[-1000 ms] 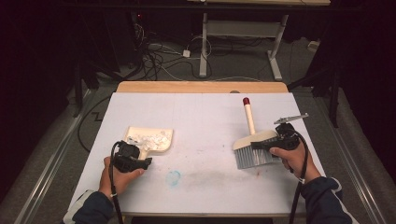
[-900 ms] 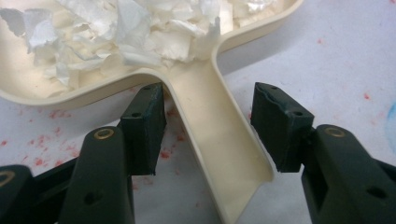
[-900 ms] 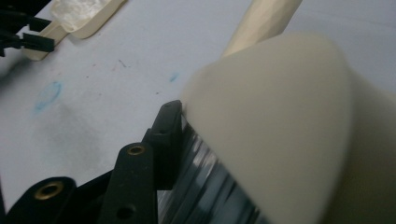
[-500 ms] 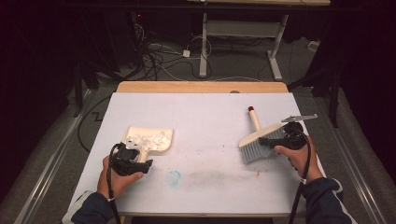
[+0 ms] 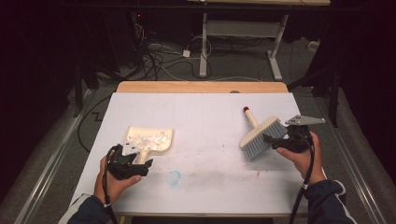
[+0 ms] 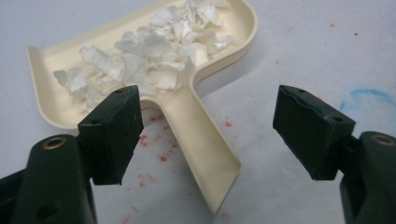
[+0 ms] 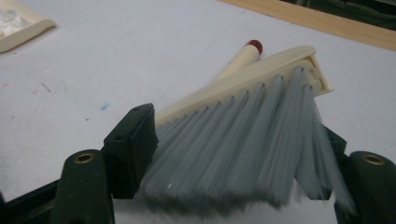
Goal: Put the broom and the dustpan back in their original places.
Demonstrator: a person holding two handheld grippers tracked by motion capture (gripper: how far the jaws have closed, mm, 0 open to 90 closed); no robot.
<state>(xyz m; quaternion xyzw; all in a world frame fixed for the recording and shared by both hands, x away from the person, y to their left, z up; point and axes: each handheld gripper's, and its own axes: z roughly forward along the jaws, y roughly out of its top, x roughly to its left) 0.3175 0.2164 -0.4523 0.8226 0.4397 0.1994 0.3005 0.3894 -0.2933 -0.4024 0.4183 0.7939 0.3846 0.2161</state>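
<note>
White covers the worktop (image 5: 205, 116), with a strip of wood along its far edge. It has small red specks and a blue smudge (image 5: 173, 178) on it. Past it the room is dark, with cables (image 5: 159, 56) on the floor and the legs of another table (image 5: 238, 35).

On the near left side, the left claw (image 5: 142, 157) sits at the handle of a cream dustpan (image 5: 148, 140). Its jaws have just been opening. In the left gripper view they stand wide apart, with the dustpan handle (image 6: 205, 154) between them, and they do not touch it. The dustpan lies flat on the worktop and holds a pile of white scraps (image 6: 149, 51).

On the right side, the right claw (image 5: 272, 140) is at a small brush (image 5: 259, 135). Its jaws have just been opening too. In the right gripper view they are apart, with the grey bristles (image 7: 247, 149) between them. The left jaw is right against the bristles. I cannot tell if the jaws still squeeze them. The brush has a cream back and a cream handle with a red tip (image 7: 254, 45).
</note>
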